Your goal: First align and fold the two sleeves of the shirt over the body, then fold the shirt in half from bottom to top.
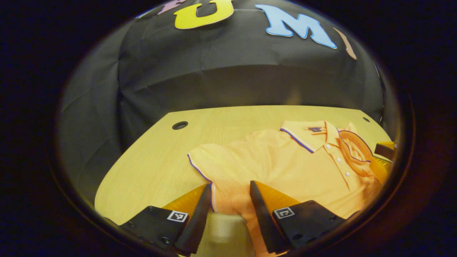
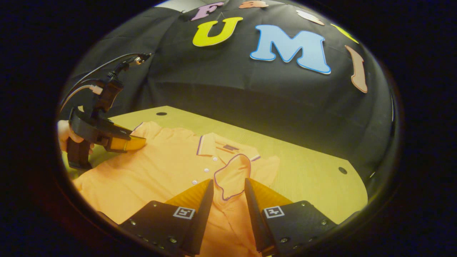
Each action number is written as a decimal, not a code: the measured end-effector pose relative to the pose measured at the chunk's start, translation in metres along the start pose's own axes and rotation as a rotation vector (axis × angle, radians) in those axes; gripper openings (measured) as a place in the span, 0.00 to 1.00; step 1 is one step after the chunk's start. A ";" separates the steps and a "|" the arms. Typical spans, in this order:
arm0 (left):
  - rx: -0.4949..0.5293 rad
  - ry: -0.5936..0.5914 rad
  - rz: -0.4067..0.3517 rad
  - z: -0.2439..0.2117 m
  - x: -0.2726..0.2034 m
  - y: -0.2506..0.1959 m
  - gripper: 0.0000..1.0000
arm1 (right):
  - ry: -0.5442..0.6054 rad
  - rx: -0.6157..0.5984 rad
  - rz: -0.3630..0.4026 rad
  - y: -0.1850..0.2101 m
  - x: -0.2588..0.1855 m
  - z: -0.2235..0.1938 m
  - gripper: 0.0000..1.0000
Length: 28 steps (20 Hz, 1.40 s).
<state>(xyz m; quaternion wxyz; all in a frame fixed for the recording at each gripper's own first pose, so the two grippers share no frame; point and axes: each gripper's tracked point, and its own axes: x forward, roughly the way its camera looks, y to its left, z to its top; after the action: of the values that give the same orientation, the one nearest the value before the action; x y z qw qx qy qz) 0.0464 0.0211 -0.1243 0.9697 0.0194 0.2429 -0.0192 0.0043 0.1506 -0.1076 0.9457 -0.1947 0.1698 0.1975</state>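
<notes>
An orange polo shirt [image 1: 285,160] with purple trim lies face up on the wooden table [image 1: 153,157], collar [image 1: 303,137] toward the back wall. My left gripper [image 1: 230,194] is open, low over the shirt's left sleeve [image 1: 210,160], whose edge lies between its fingers. From the right gripper view the shirt [image 2: 160,167] spreads leftward and the right sleeve [image 2: 234,175] is turned inward over the chest, its cuff rising between the fingers of my open right gripper [image 2: 228,189]. The right gripper [image 1: 382,157] also shows at the shirt's far side. A hand [image 2: 66,137] holds the left gripper [image 2: 135,143].
The table [image 2: 314,185] has round cable holes [image 1: 180,125] [image 2: 342,170] near its back corners. Black cloth walls close in behind and at the sides. Bare wood lies left of the shirt in the left gripper view and right of it in the right gripper view.
</notes>
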 end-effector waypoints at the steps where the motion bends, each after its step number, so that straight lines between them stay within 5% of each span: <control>1: 0.005 0.006 0.012 -0.003 0.000 0.002 0.66 | -0.005 0.013 -0.001 -0.001 0.000 0.000 0.54; 4: 0.013 0.016 0.024 -0.002 0.000 0.000 0.26 | -0.009 0.040 -0.001 -0.005 -0.001 0.001 0.55; 8: 0.025 0.026 0.065 -0.004 0.000 0.002 0.10 | -0.013 0.052 -0.007 -0.009 -0.001 0.001 0.55; 21: 0.148 -0.030 0.124 0.024 -0.001 -0.025 0.12 | 0.006 0.108 -0.033 -0.027 -0.001 -0.005 0.55; 28: 0.202 -0.105 -0.036 0.061 -0.030 -0.123 0.14 | 0.015 0.141 -0.067 -0.041 -0.002 -0.009 0.55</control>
<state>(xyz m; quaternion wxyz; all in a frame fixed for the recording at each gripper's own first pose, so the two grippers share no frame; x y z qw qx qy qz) 0.0433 -0.1034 -0.0601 0.9736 0.1117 0.1891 -0.0621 0.0185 0.1109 -0.1022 0.9619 -0.1348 0.1834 0.1517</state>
